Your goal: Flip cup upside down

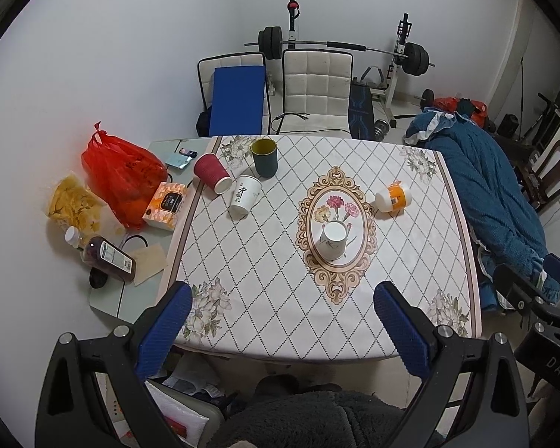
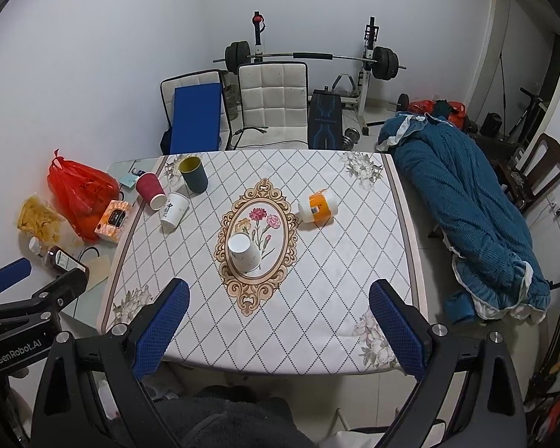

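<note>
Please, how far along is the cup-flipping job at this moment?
Done, it seems: the white cup on the oval of the tablecloth stands with its flat base up, though I cannot be sure. In hand: nothing; the left claw and right claw are open, near the tablecloth's front edge. Left: probably nothing.

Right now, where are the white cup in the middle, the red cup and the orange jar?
white cup (image 1: pixel 332 240), left wrist view, flat top
red cup (image 1: pixel 211 171), left wrist view, ribbed side
orange jar (image 2: pixel 319 207), right wrist view, orange label
</note>
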Tool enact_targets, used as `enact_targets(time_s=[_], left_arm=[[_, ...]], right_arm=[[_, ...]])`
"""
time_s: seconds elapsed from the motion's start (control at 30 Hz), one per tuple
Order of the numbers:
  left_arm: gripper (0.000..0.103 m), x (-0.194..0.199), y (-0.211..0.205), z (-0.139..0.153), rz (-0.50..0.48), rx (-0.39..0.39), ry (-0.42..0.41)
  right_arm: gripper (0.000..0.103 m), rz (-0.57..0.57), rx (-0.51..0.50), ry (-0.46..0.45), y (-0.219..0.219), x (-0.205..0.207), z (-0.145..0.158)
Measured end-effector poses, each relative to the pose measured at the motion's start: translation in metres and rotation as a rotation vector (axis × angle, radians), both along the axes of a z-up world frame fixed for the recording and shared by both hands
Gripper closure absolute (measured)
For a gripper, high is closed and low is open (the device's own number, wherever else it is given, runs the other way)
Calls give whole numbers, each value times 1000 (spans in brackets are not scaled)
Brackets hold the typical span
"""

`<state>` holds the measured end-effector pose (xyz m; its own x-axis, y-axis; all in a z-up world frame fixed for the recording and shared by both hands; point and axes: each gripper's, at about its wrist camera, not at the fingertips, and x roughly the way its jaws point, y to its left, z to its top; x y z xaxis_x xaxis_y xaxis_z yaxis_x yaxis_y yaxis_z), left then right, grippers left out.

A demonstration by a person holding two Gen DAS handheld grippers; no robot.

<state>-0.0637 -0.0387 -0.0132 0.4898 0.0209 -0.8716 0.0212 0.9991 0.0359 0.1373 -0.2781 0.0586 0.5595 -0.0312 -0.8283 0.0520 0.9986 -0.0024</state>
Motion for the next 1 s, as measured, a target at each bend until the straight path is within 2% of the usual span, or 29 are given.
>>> enact_targets(time_s=[1.0], left_arm=[[3, -2, 3, -1, -34, 13, 10]], right_arm=[[4, 0, 4, 24, 1, 3, -8]])
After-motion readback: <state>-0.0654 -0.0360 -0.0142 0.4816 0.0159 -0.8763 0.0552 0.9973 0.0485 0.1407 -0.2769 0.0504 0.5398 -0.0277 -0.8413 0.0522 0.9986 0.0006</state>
